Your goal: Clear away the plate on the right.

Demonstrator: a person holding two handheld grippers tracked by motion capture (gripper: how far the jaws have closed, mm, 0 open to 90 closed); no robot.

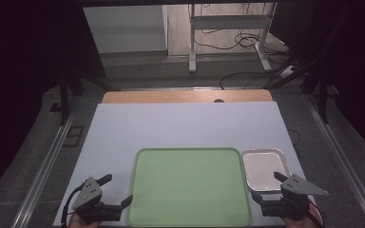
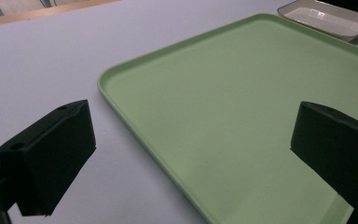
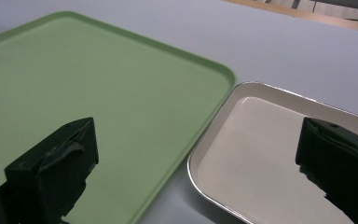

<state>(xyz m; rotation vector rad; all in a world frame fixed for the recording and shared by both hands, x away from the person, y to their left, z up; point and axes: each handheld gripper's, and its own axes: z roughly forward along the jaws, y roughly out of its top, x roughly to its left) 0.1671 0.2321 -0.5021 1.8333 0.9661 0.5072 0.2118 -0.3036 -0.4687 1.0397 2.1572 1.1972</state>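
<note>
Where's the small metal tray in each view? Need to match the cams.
High view: metal tray sits lower right, right of the green tray, just ahead of the right gripper.
Left gripper view: top right corner, beyond the green tray's far edge.
Right gripper view: lower right, between the open fingers' tips and the frame's right edge.
Shared landmark: the green tray's rounded corner next to the metal tray.

— What sits ahead of your right tool (image 3: 196, 172)?
— Your jaws stand wide apart, holding nothing. Beyond the left jaw lies the green tray (image 3: 98, 93); beyond the right, the metal pan (image 3: 256, 154), just beside the tray on the pale desk (image 3: 279, 51).
</note>
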